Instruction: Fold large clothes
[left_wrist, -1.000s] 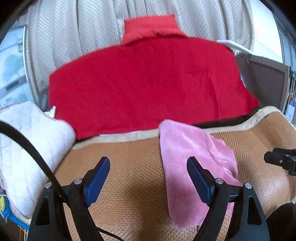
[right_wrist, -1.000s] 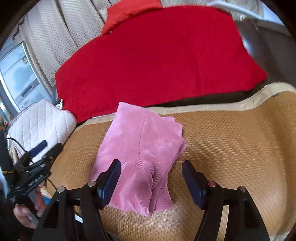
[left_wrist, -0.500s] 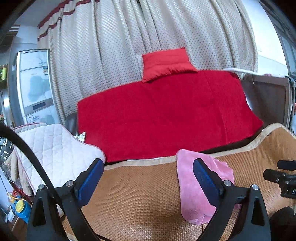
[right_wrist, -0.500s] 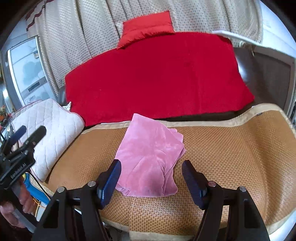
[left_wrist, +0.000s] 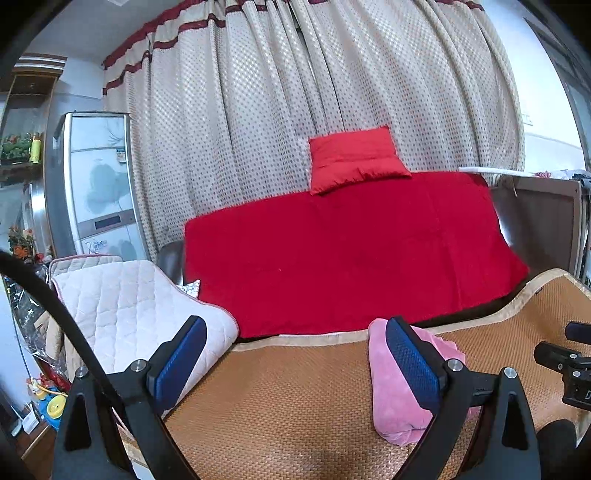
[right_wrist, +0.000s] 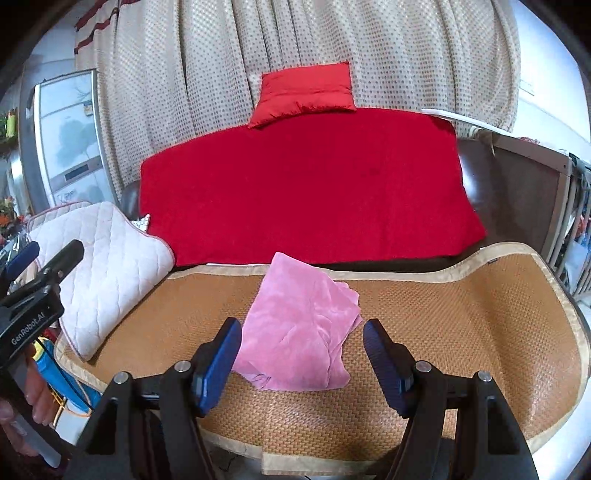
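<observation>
Obs: pink garment (right_wrist: 301, 325) lies folded into a compact rectangle on the woven mat (right_wrist: 461, 317), toward the mat's back edge, roughly centred. Layered edges show on its right side and near corner.

My right gripper (right_wrist: 301, 363) hangs above the near end of the garment, fingers (right_wrist: 218, 363) spread wide, nothing between them; no contact with the cloth that I can see.

My left gripper (left_wrist: 295, 363) sits off to the left of the garment, fingers (left_wrist: 412, 363) also wide apart and holding nothing. In its view the right-hand finger overlaps the pink fabric (left_wrist: 391, 402); I cannot tell whether it touches.

Surroundings: red blanket (right_wrist: 306, 188) draped behind the mat, red cushion (right_wrist: 306, 94) on top of it against the dotted curtain (right_wrist: 221, 62). Quilted white pad (right_wrist: 99, 266) overlaps the mat's left edge.
</observation>
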